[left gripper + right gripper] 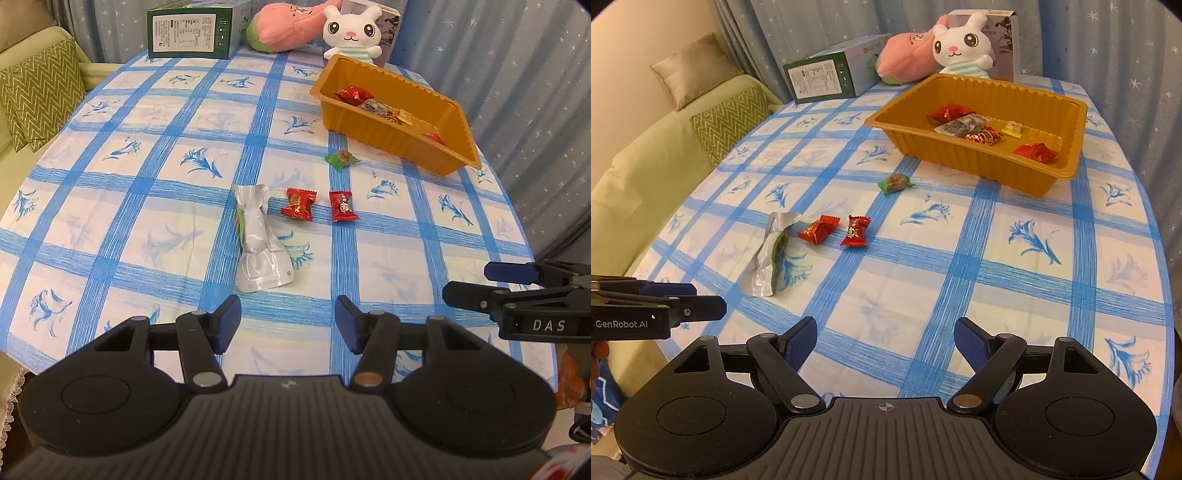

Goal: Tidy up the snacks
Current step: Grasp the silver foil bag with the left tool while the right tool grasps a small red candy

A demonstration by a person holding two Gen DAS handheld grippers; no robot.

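My left gripper [288,325] hangs over the near edge of the blue-checked tablecloth [147,206], its blue pads apart with nothing between them. My right gripper [884,343] is the same, pads spread wide and empty. From the left camera the right gripper's side reads "DAS"; from the right camera the left one's side reads "GenRobot.AI".

Just ahead of my left gripper lies a crumpled silver snack pouch [258,243], printed code on its near end too small to read. Beyond it to the right sit two red wrapped candies: the first [298,204] beside the pouch, the second [343,206] just right of that. Farther ahead lies a green wrapped candy [341,158], alone on the cloth.

Ahead and right stands the orange plastic tray [960,162], holding red, clear and yellow wrapped snacks.

At the far end are a green box [188,33] with a white label of small, unreadable print, a pink plush [288,27], a white bunny plush [351,31] and, behind it, a box whose readable letters are "IFIER" [1004,37].
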